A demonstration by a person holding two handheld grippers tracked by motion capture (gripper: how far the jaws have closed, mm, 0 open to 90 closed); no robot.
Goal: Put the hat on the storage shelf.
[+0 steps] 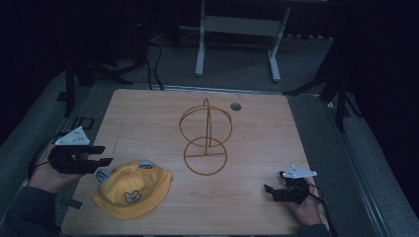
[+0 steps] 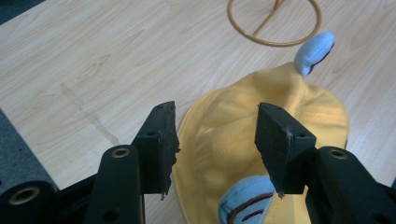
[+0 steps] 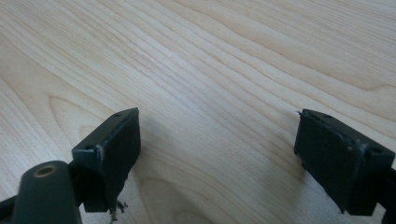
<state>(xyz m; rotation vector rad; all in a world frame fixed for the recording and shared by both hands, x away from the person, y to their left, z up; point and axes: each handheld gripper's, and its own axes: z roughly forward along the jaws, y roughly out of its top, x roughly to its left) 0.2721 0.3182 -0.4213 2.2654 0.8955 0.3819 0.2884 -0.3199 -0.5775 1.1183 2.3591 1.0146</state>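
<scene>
Yellow bear hat (image 1: 132,188) lies flat at bench (image 1: 148,113) seven o'clock. Left tool (image 1: 101,155) spread, jaws straddling hat's edge, likely readying a pinch. Right tool (image 1: 269,190) spread over bare wood, four o'clock. Wire stand (image 1: 205,140) at centre.

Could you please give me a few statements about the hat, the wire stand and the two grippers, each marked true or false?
1. The yellow hat hangs on the gold wire stand. False: it lies on the table, apart from the stand.
2. The left gripper is open, with the hat between its fingers. True.
3. The right gripper holds the stand. False: it is open over bare wood.
4. The hat has light blue ears. True.
</scene>
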